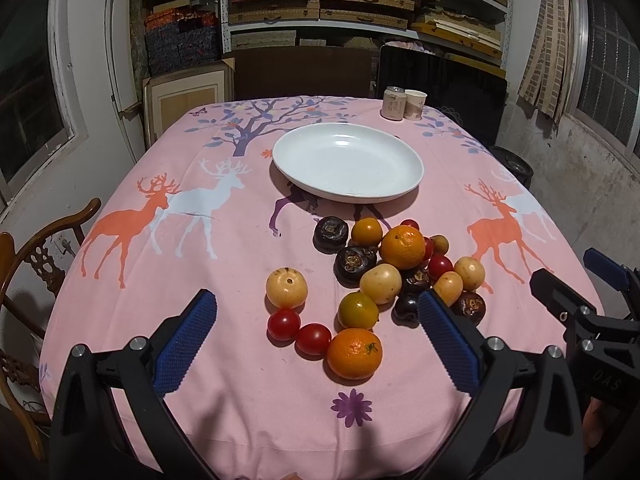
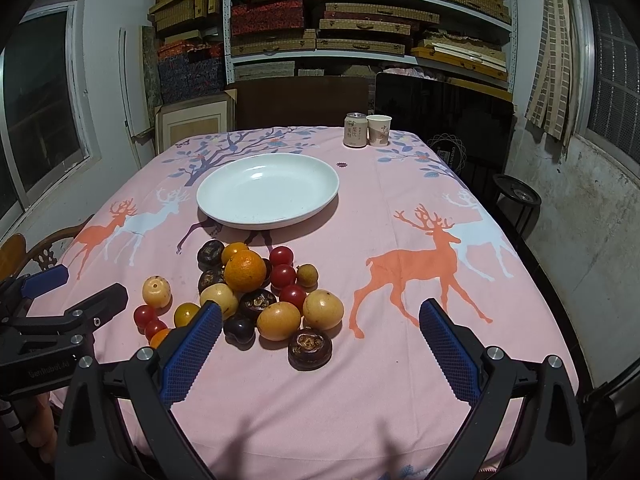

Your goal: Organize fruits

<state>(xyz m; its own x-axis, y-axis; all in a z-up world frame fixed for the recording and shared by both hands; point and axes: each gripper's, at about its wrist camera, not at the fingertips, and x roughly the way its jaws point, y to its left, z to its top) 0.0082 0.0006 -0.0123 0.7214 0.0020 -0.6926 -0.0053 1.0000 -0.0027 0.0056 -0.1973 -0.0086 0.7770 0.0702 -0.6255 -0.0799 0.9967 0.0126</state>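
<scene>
A pile of fruit lies on the pink deer-print tablecloth [image 1: 208,264]: oranges [image 1: 402,247] [image 2: 245,271], cherry tomatoes [image 1: 283,323] [image 2: 282,276], yellow fruits [image 1: 287,287] [image 2: 323,309] and dark water chestnuts [image 1: 330,234] [image 2: 310,348]. An empty white plate [image 1: 347,166] [image 2: 268,189] sits beyond the pile. My left gripper [image 1: 318,308] is open and empty, above the near fruits. My right gripper [image 2: 320,320] is open and empty, hovering just right of the pile; it also shows in the left wrist view [image 1: 580,280].
A drink can [image 1: 393,103] [image 2: 355,130] and a paper cup [image 1: 415,104] [image 2: 378,130] stand at the table's far right. A wooden chair [image 1: 44,256] is at the left edge. Shelves of boxes [image 2: 360,20] fill the back wall.
</scene>
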